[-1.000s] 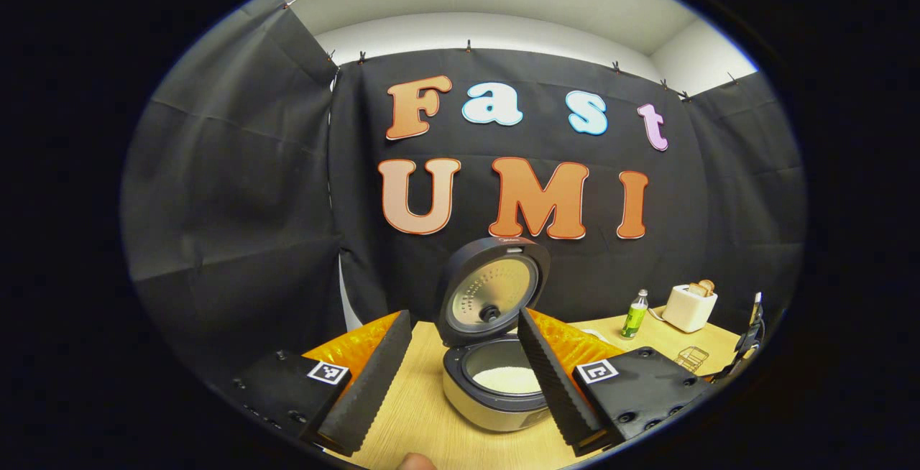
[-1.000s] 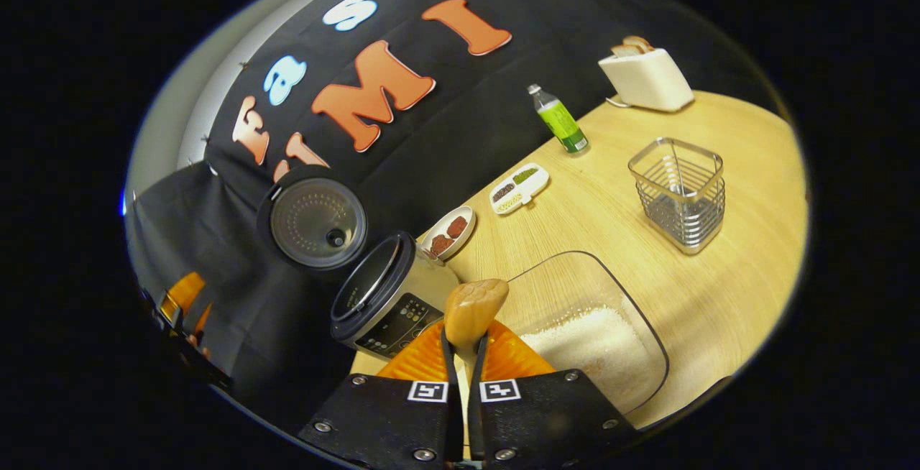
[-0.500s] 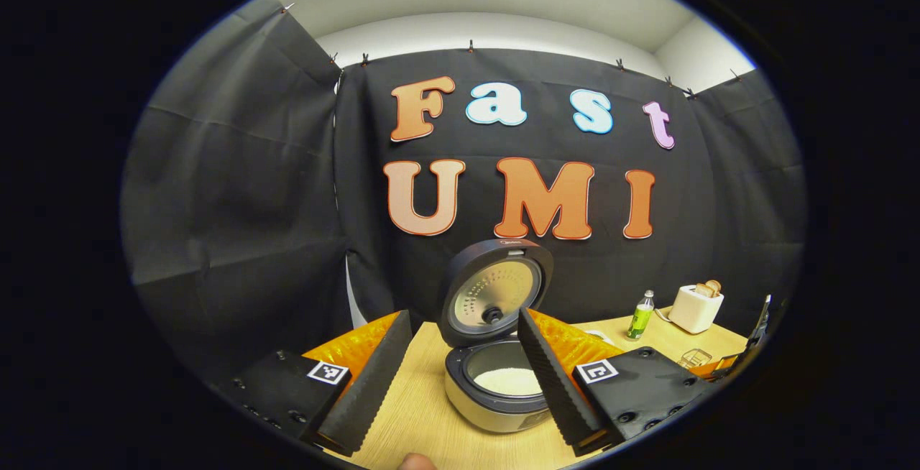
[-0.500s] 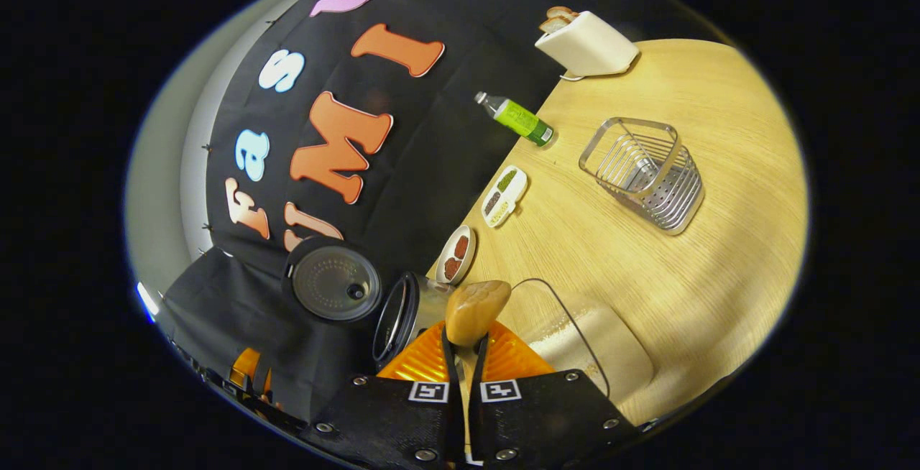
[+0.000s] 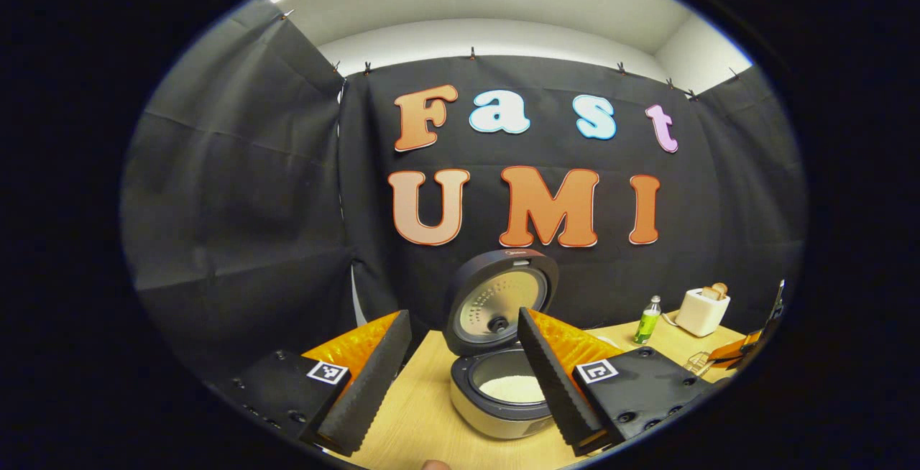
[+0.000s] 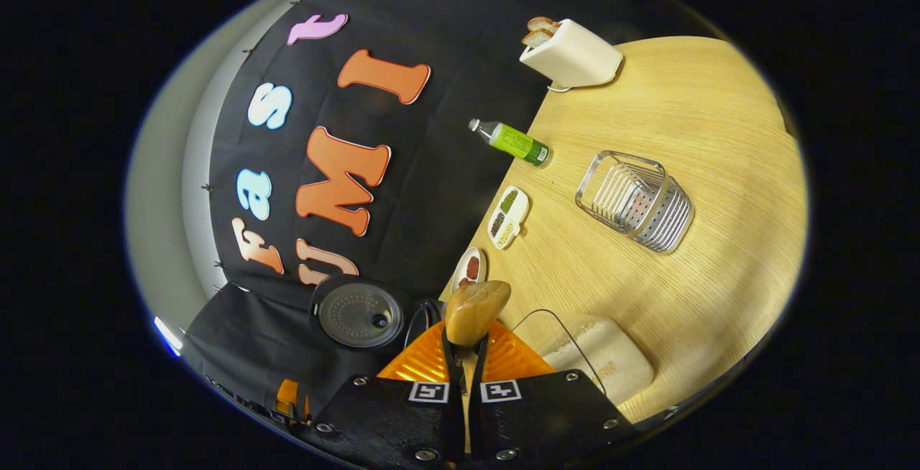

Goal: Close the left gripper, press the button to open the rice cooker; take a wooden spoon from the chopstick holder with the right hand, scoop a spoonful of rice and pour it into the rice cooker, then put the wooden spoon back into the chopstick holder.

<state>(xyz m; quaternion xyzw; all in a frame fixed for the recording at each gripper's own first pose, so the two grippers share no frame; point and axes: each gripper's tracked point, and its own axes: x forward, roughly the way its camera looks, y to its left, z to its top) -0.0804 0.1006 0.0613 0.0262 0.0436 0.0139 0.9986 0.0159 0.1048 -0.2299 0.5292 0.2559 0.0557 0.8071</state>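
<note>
The rice cooker stands on the table with its lid swung up, and white rice lies in its pot. My left gripper is open in front of the cooker, holding nothing. My right gripper is shut on the handle of the wooden spoon. The spoon's bowl sticks out past the fingertips, smooth wood with no rice showing. Below it are the cooker's lid and the glass rice container. The wire chopstick holder stands apart on the table, tilted in this rolled view.
Along the wall edge of the wooden table are a white toaster, a green bottle, a small divided dish and a round dish. The right gripper shows at the far right of the left gripper view.
My right gripper has rolled further and drawn back with the spoon; the cooker and rice container have slid lower and smaller in its view. My left gripper has drifted slightly, still open.
</note>
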